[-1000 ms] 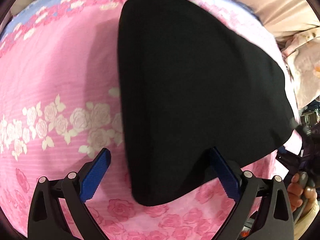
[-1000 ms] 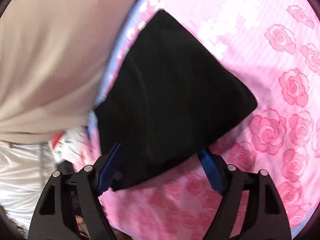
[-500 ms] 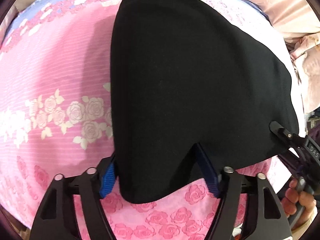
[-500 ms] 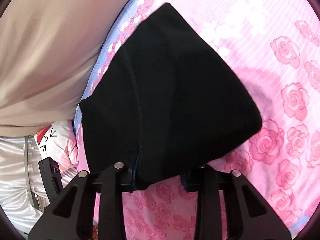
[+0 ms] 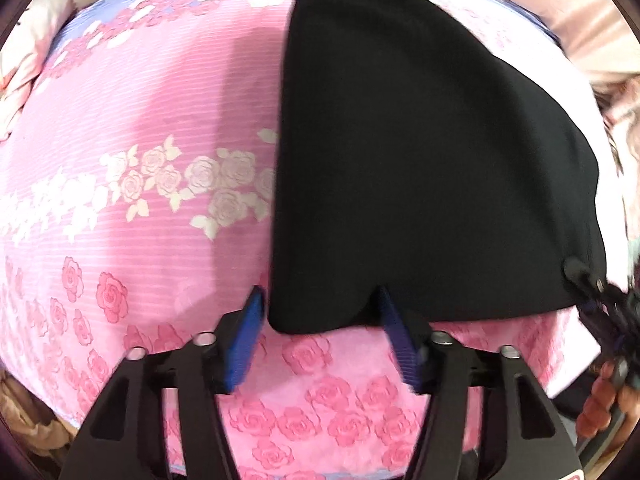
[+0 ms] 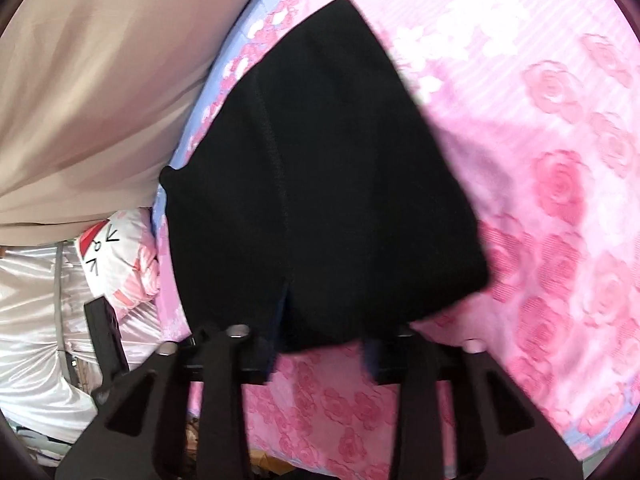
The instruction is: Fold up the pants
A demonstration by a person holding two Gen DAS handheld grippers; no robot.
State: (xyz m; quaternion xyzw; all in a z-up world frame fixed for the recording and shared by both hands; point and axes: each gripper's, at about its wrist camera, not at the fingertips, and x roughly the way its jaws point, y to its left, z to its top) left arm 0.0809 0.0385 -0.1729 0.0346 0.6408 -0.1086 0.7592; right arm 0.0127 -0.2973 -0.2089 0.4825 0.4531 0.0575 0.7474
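The folded black pants [image 5: 420, 140] lie on a pink rose-print bedsheet [image 5: 140, 120]. In the left wrist view my left gripper [image 5: 322, 320] straddles their near corner. Its jaws are opening: the left blue pad [image 5: 246, 344] stands just clear of the cloth and the right pad sits in a notch of it. In the right wrist view the pants [image 6: 328, 168] fill the middle. My right gripper [image 6: 324, 340] has their near hem bunched between its dark, blurred fingers, and its jaws are opening too.
A beige cover [image 6: 100, 80] lies along the bed's far side. A white pillow with a cat face [image 6: 116, 264] and shiny white cloth [image 6: 32, 320] lie beside it. A hand [image 5: 604, 400] holds the other gripper at the pants' right corner.
Both grippers closed onto the pants' near edge half a second ago and have since widened. The left view has shifted, so the pants now sit further right in it.
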